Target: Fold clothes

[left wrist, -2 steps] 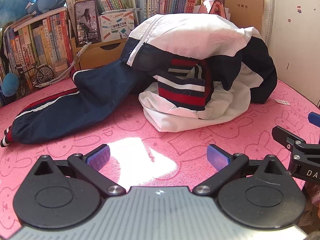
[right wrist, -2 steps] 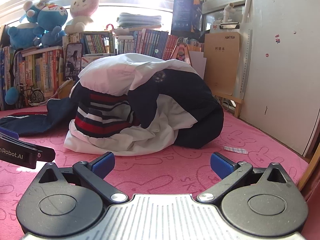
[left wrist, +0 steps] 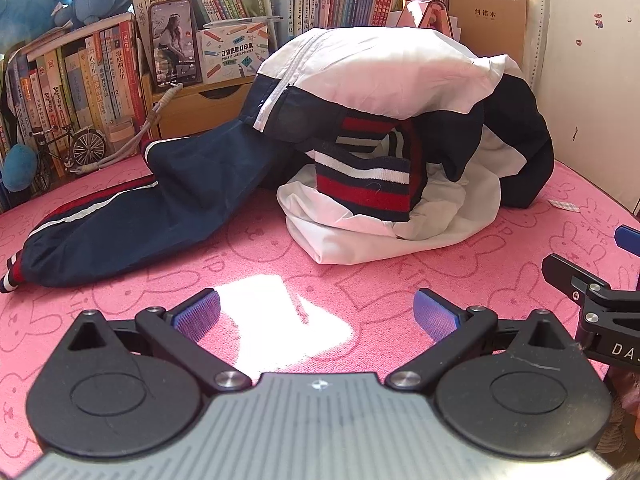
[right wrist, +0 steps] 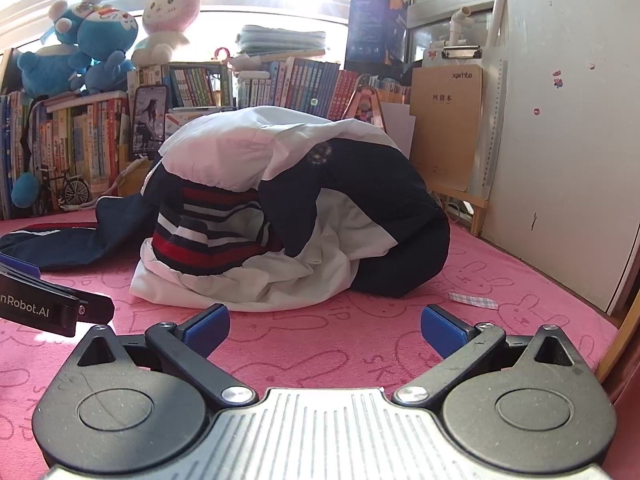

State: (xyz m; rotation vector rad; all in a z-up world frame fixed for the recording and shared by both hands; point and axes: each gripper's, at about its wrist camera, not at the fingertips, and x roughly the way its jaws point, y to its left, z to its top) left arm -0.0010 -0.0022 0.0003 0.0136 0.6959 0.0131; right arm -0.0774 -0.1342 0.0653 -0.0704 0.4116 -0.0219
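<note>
You held both grippers low over the pink mat (left wrist: 360,264) with nothing in either one. The left gripper (left wrist: 316,312) had its fingers (left wrist: 198,312) spread wide, the blue pads well apart above a bright patch of sunlight on the mat. The right gripper (right wrist: 325,326) was released in the same way, its fingers (right wrist: 442,330) splayed and bare.

The jacket (left wrist: 400,140) lay ahead of both grippers in a crumpled heap, white cloth on top, navy panels at the side and a red, white and navy striped band (left wrist: 364,188) showing at the front. It touched neither pair of fingers. From the left wrist view the heap sat ahead and a little to the right, while one navy sleeve (left wrist: 132,216) ran out flat to the left, ending in a striped cuff near the mat's edge. From the right wrist view the jacket (right wrist: 288,208) lay near, straight ahead and just beyond the fingertips, its white hem resting on the mat.

Each gripper appeared at the edge of the other's view, so the two were side by side. Behind the jacket stood a row of books (right wrist: 304,84), a phone (left wrist: 174,44) propped upright, and plush toys (right wrist: 92,52) on top. A small scrap of paper (right wrist: 472,300) lay on the mat to the right of the heap.
</note>
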